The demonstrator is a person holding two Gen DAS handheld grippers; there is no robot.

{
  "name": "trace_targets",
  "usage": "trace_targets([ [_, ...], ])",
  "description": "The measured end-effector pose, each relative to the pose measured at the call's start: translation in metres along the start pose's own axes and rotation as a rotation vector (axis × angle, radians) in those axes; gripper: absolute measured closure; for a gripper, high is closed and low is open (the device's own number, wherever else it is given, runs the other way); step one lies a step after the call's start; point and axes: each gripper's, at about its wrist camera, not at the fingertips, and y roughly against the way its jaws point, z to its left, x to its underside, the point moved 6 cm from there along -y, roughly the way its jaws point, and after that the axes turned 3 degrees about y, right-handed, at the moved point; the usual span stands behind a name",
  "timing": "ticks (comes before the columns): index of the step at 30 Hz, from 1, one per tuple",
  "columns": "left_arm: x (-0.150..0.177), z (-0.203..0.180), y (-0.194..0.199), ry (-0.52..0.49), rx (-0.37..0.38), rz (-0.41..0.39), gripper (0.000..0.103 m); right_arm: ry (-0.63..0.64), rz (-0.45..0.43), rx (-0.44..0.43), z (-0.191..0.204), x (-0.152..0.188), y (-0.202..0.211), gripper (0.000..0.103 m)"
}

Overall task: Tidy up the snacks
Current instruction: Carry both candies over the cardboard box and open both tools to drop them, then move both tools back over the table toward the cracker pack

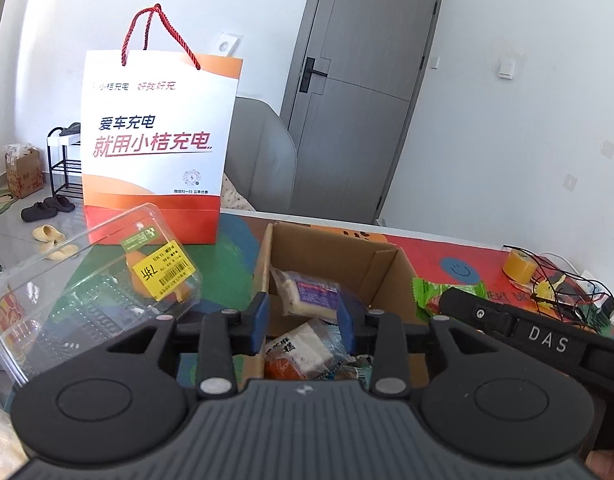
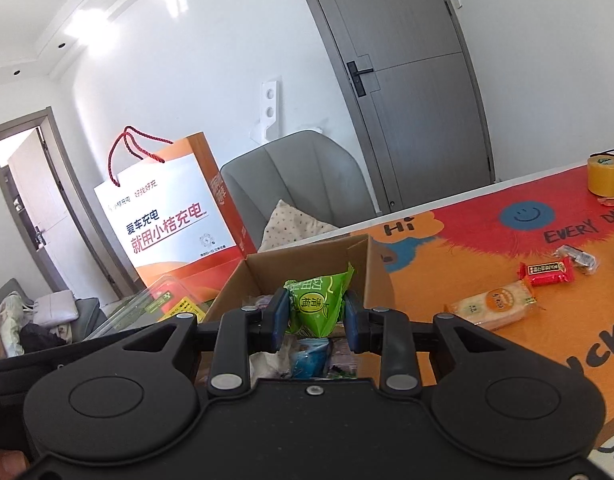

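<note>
While I held the green snack packet (image 2: 317, 306) over the cardboard box (image 2: 359, 258), my right hand-held gripper (image 2: 315, 314) was clamped on it, one blue pad on each side. The packet hung just above the snacks already lying in the box. To do this step well, I thought I should bring it down low inside the walls before letting go, so it would not bounce out or hit the flap. I also thought I should keep the two tools from bumping, since they were close together over the same box.

My left hand-held gripper (image 1: 303, 320) had its jaws a little apart, and I saw nothing pinched between them. It hovered over the near side of the box, above a wrapped cake (image 1: 307, 294).

More snacks lay on the worktop (image 2: 487, 240) to the right: a pale biscuit pack (image 2: 493, 306) and a red candy (image 2: 547, 272). A clear plastic tub (image 1: 95, 280) sat to the left, near the paper bag (image 1: 155, 148).

My tools hid the near half of the box, so I could not tell how full it was. The words on the packets were too small to read.
</note>
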Motion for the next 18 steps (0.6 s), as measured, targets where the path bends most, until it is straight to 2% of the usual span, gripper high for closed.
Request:
trace_targets([
  [2,0.0,0.001,0.0,0.003,0.0,0.002,0.065,-0.004,0.009,-0.013,0.003,0.0,-0.002,0.072],
  [4,0.0,0.002,0.001,0.001,-0.003,-0.001,0.056,-0.002,0.018,-0.036,0.008,0.0,-0.004,0.068],
  [5,0.0,0.002,0.001,0.0,-0.004,-0.005,0.054,-0.005,0.022,-0.041,0.009,0.001,-0.005,0.064],
  [6,0.0,0.002,0.002,-0.001,-0.004,-0.009,0.05,-0.01,0.025,-0.038,0.009,0.001,-0.006,0.055],
  [7,0.0,0.001,0.002,-0.001,-0.004,-0.014,0.044,-0.015,0.024,-0.029,0.007,0.001,-0.006,0.053],
  [10,0.0,-0.001,0.002,-0.003,-0.01,-0.029,0.031,-0.027,0.026,-0.006,-0.001,0.001,-0.002,0.053],
  [18,0.008,-0.027,-0.005,-0.052,0.005,-0.017,0.017,-0.068,0.013,0.061,-0.032,0.005,0.018,0.047],
])
